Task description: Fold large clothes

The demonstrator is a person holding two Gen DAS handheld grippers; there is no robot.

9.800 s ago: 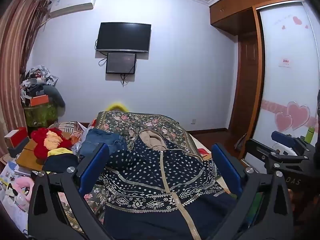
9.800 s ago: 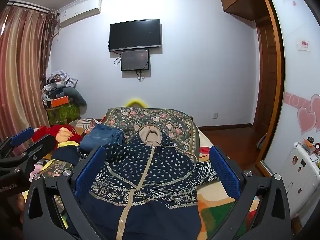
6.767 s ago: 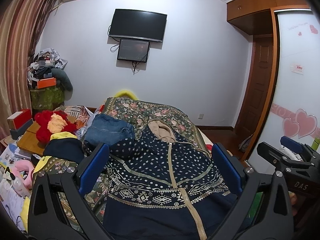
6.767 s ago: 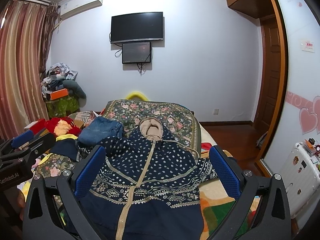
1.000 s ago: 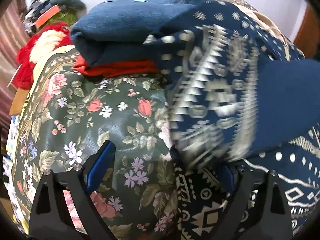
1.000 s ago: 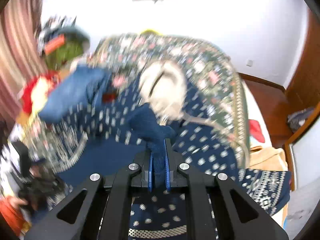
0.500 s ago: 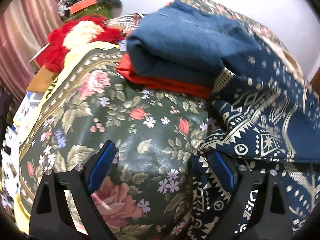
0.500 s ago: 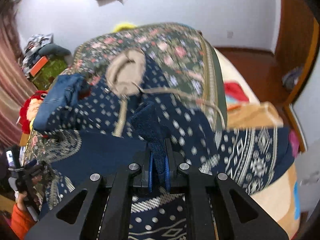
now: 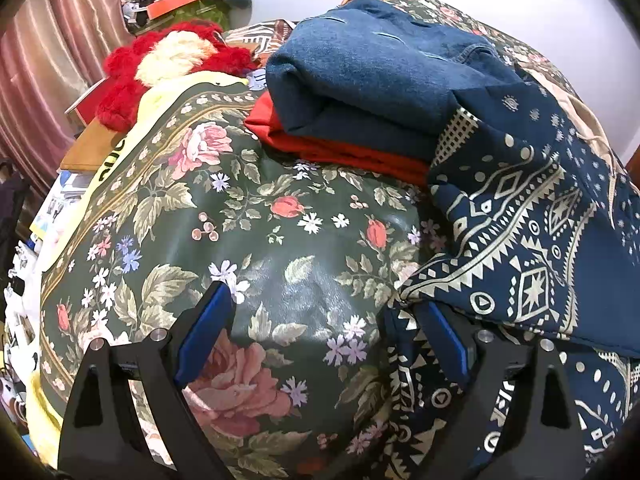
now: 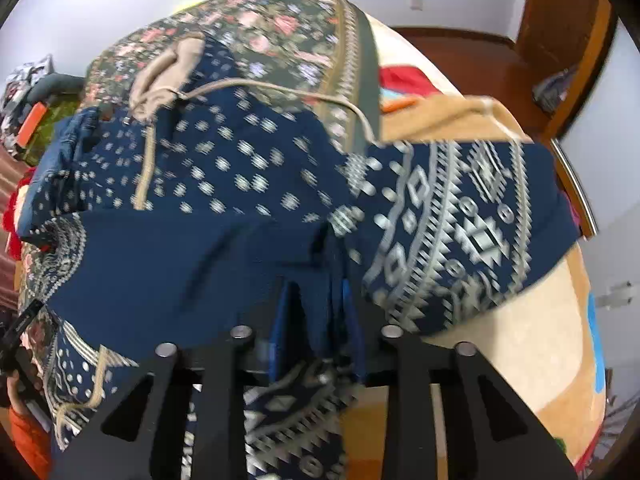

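Observation:
A navy patterned hooded jacket [image 10: 248,176] with a beige hood [image 10: 168,68] lies on the bed. Its left sleeve [image 10: 168,264] is folded across the body. My right gripper [image 10: 316,328] is shut on the navy cuff of that sleeve, low over the jacket's middle. My left gripper [image 9: 320,332] is open and empty over the floral bedspread [image 9: 224,216], beside the jacket's left edge [image 9: 520,248]; its right fingertip [image 9: 444,336] sits under the sleeve's fold. The jacket's right sleeve [image 10: 460,224] lies spread to the right.
Folded blue jeans [image 9: 372,64] on a red garment [image 9: 344,152] lie at the bed's far left. A red and cream plush [image 9: 168,56] and clutter stand beyond. A tan blanket [image 10: 520,344] covers the bed's right side. A wooden door [image 10: 560,24] is far right.
My right gripper has drawn the sleeve cuff further across and down over the jacket body. My left gripper has shifted slightly over the bedspread and stays open.

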